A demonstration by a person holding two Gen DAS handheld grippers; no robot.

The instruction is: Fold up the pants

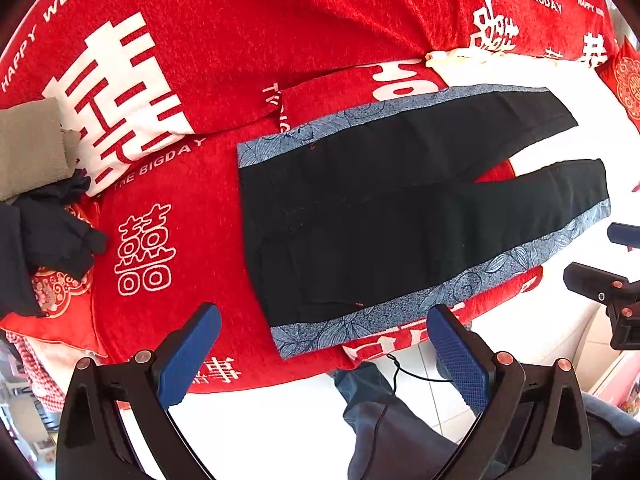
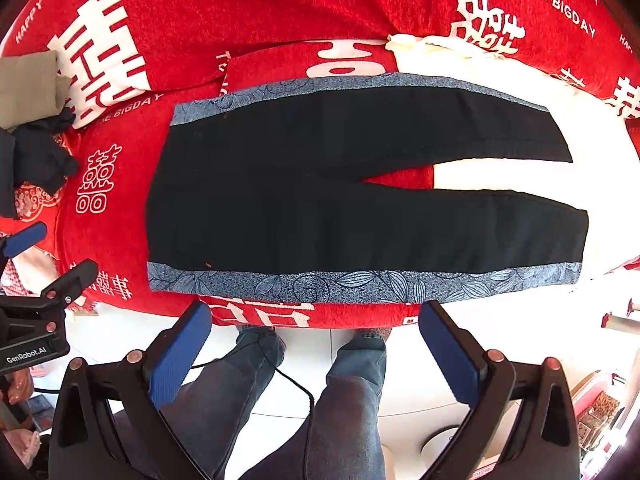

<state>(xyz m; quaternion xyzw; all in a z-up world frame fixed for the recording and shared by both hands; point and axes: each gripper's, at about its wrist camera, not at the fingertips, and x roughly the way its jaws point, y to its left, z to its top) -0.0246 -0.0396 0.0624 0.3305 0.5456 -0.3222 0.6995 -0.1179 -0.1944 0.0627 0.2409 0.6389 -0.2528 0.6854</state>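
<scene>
The pants lie flat on the red bedspread, waistband toward nine o'clock, both legs running to three o'clock with a small gap between them, the patterned blue stripe along the near edge at six o'clock. Both tongs hover above the near side of the bed: the left gripper gapes wide and holds nothing, and the right gripper is just as wide and empty. I'd say folding hasn't begun. Next, each likely pinches the near edge, at waist and cuff, to carry that leg over the far one.
</scene>
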